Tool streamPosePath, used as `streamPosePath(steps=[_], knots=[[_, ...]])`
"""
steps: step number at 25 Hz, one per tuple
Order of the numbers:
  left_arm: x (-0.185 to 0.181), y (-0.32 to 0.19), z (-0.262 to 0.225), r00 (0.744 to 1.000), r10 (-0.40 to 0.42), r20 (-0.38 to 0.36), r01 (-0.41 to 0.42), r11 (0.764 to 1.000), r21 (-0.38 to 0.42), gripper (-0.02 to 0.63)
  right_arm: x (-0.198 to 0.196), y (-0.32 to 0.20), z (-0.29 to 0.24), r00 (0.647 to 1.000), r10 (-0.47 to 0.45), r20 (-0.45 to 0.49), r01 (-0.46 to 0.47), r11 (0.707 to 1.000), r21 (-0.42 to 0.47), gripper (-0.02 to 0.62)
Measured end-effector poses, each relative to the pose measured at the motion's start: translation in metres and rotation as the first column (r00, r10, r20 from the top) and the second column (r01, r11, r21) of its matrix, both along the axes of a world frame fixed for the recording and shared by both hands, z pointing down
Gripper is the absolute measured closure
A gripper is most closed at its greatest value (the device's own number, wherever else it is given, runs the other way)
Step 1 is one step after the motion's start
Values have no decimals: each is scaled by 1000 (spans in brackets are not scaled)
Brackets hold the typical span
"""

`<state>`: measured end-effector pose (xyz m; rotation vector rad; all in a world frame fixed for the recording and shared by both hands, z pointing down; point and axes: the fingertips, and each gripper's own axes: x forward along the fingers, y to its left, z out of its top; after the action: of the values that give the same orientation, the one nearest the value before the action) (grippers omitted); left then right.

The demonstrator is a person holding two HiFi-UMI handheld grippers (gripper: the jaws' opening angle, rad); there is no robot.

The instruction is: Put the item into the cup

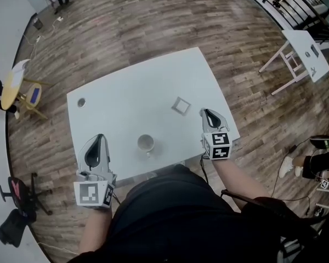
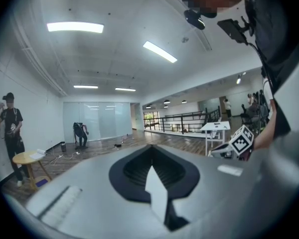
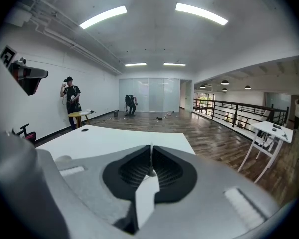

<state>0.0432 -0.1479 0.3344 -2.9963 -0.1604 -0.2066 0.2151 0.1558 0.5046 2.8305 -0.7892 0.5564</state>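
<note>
One cup [image 1: 146,143]: white, upright on the white tabletop [image 1: 126,92], close to its near edge and between the two grippers.
Cup contents: seen from above, the inside shows only plain white.
Item [image 1: 181,106]: a small white square piece lying flat on the tabletop, farther away than the cup and to its right; it is apart from the cup and outside it.
Left gripper [image 1: 100,138]: over the near left corner of the tabletop, left of the cup and apart from it; its jaws are pressed together with nothing between them.
Right gripper [image 1: 204,112]: at the right edge of the tabletop, just right of the item, with a gap of bare tabletop showing between them; its jaws meet along a thin seam and hold nothing.
Dark round thing [image 1: 80,102]: on the far left part of the tabletop, well apart from the cup; too small to tell what it is.
Floor [image 1: 153,15]: wood planks all around the tabletop.
</note>
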Motion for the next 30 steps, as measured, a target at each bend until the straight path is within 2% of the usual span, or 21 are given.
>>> streamPosePath(steps=[6,10,16,30], knots=[[0,-20,-14,1000,-9,-15,9,1000,-17,604,5,-18,-27,1000,6,-25,-5,999,40,577],[6,-17,-2,1000,0,-27,-1,999,-54,604,2,-13,-37,999,5,-51,-3,999,37,577],[14,-15,-5,999,23,-47,-26,998,-63,604,2,-10,-54,996,19,-88,-14,998,55,577],[14,-16,-2,998,29,-51,-33,997,-68,605,-1,0,-52,995,34,-91,-30,999,38,577]])
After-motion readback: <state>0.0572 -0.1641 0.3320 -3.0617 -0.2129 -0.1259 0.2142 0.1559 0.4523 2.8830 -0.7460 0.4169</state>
